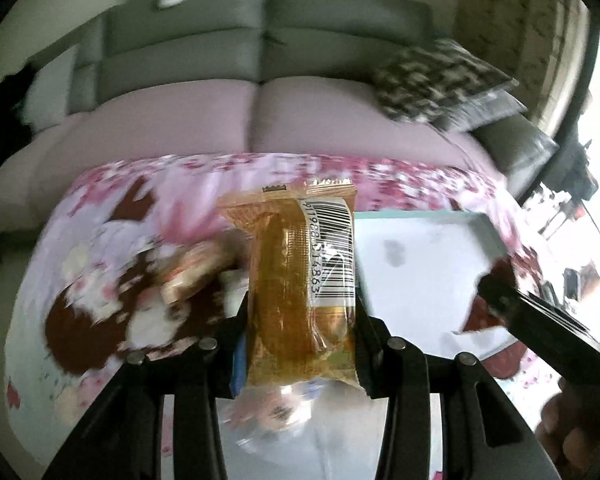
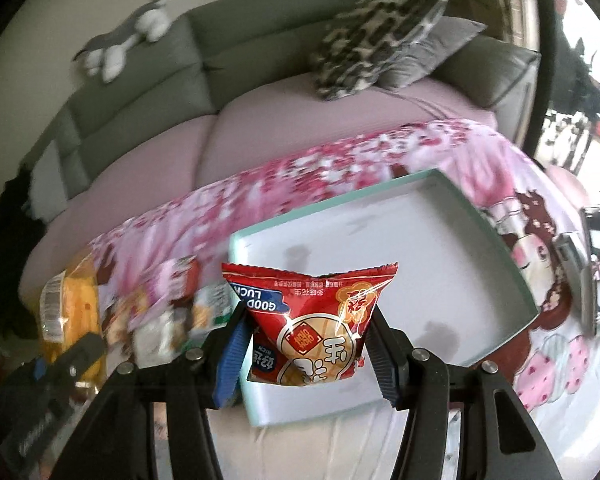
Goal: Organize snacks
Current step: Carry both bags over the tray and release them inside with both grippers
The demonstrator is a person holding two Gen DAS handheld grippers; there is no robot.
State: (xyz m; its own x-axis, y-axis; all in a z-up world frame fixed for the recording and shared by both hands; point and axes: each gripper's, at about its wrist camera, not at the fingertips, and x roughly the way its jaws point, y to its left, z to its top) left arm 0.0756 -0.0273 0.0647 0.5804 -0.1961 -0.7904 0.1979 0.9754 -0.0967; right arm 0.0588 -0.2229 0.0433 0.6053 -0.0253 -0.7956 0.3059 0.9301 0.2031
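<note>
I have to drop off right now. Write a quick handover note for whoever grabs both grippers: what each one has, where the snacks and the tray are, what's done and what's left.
Left gripper: shut on a gold-wrapped snack, lifted clear of the cloth.
Right gripper: shut on a red snack packet, held above the near end of the tray.
Tray: pale green rim, white floor, on the floral cloth; nothing lies in it yet.
Other snacks: loose on the cloth left of the tray, blurred.
Done: two snacks picked up.
Left: set both in the tray, then probably bring over the loose ones.
</note>
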